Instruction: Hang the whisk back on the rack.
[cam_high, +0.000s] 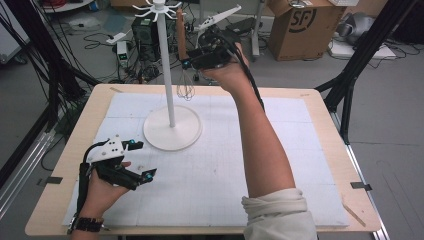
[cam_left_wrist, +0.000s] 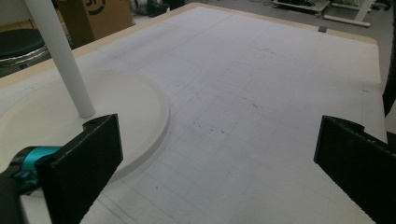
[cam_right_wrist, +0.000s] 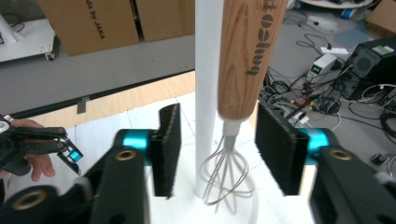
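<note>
Whisk (cam_right_wrist: 243, 70) hangs on stand (cam_high: 171, 127) near bench (cam_high: 50, 200) far edge, between the released right hand-held gripper (cam_right_wrist: 215, 151) jaws, pads apart from handle. Left hand-held gripper (cam_high: 141, 160) rests released near the front-left corner.

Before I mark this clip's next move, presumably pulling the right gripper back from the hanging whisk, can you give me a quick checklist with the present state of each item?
1. Right gripper pads off the whisk: ok, gaps show on both sides of the wooden handle.
2. Whisk hanging upright beside the white pole: ok, wire head down.
3. Whisk seated on a hook of the stand: cannot tell, the handle's top is cut off in the right gripper view and too small in the high view.
4. Stand base flat on the table mat: ok.
5. Left gripper out of the way: ok, open, low near the table's front left.
</note>
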